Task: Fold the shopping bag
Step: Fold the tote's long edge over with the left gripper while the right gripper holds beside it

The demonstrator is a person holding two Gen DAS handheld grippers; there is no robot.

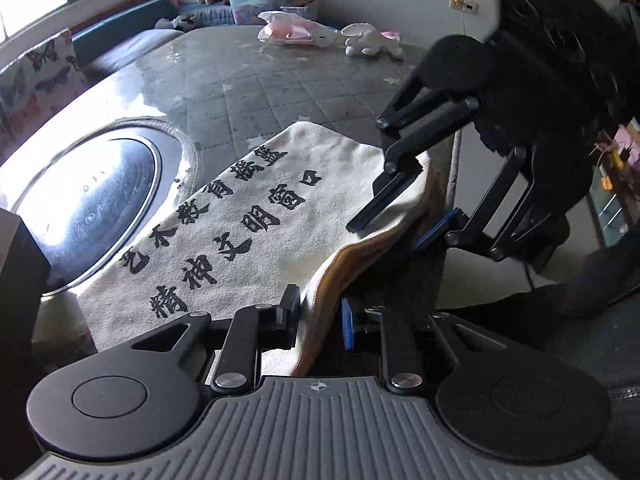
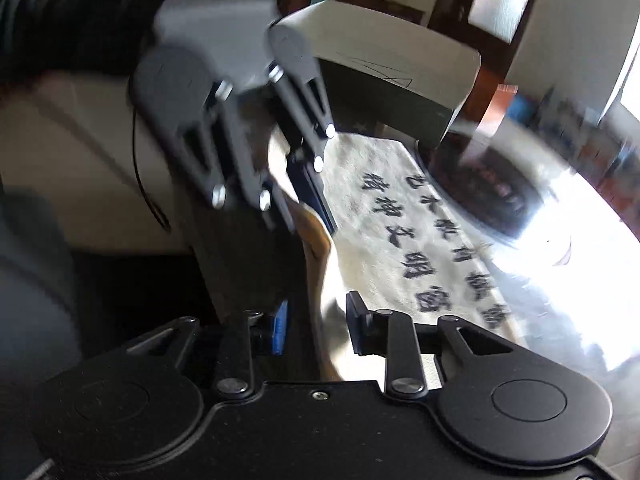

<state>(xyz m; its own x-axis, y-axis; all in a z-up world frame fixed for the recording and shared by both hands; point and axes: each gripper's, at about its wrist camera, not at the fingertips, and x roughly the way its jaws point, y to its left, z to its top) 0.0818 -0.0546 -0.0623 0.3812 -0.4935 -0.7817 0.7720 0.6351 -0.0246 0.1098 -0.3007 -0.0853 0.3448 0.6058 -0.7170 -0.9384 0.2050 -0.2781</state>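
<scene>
A cream canvas shopping bag (image 1: 240, 232) with black printed characters lies flat on the glass-topped table (image 1: 280, 92). Its near edge, showing an orange lining, is raised off the table's side. In the left wrist view my left gripper (image 1: 318, 318) is shut on that edge, the cloth pinched between its fingers. Further along the same edge, my right gripper (image 1: 400, 224) has one finger above the cloth and its blue pad below. The blurred right wrist view shows the bag (image 2: 400, 240) stretching away and the right gripper (image 2: 318, 326) open, the edge standing loose between its fingers. The left gripper (image 2: 304, 216) grips beyond it.
A dark round disc (image 1: 92, 200) sits in the table left of the bag. At the far end lie a pink plastic bag (image 1: 296, 32) and a white toy rabbit (image 1: 372, 40). A white chair back (image 2: 380, 48) stands past the bag's end. A dark sleeve (image 1: 592, 288) is at right.
</scene>
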